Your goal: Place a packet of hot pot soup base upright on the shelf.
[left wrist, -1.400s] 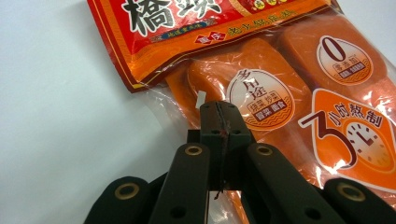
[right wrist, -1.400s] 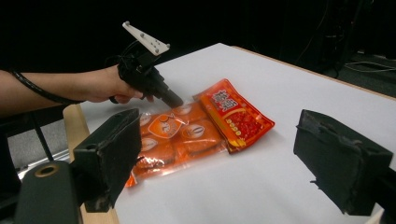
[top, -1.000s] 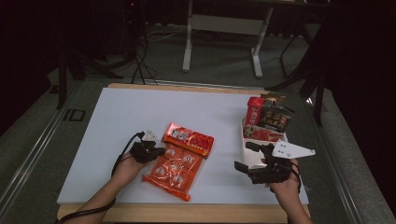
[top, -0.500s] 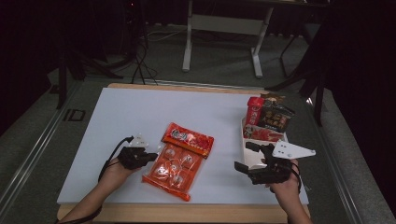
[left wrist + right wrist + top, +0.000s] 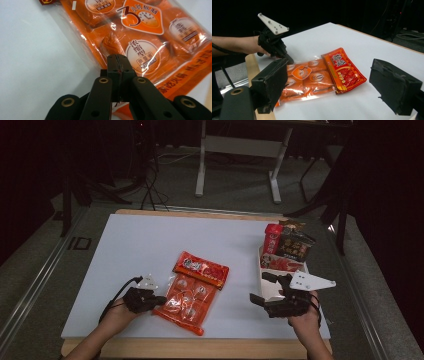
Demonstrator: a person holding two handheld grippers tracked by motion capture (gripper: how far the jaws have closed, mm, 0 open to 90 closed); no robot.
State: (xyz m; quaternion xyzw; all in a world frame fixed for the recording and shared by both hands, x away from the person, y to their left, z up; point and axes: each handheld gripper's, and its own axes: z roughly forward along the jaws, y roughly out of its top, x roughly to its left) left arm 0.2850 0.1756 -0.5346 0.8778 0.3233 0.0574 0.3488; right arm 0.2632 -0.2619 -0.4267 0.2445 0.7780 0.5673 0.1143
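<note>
An orange clear-film packet of round portions (image 5: 187,300) lies near the table's front, its far end tucked under a red packet (image 5: 201,268). My left gripper (image 5: 159,301) is shut, its tips at the orange packet's (image 5: 147,37) left edge. In the left gripper view the closed jaws lie over that clear edge; I cannot tell whether film is pinched between them. My right gripper (image 5: 263,288) stands open to the right of both packets with nothing between its jaws. In the right gripper view the orange packet (image 5: 307,80), the red packet (image 5: 344,70) and the left gripper (image 5: 288,59) appear.
A white open box (image 5: 265,265) at the right edge holds a red pouch (image 5: 272,240), a dark pouch (image 5: 296,245) and a red packet lying flat (image 5: 285,263). The white table top (image 5: 150,245) stretches bare to the far left. Its wooden front edge (image 5: 200,347) is close to both hands.
My left gripper has drawn back toward the person and slightly left, staying at the orange packet's edge. The right gripper and the packets have not moved.
</note>
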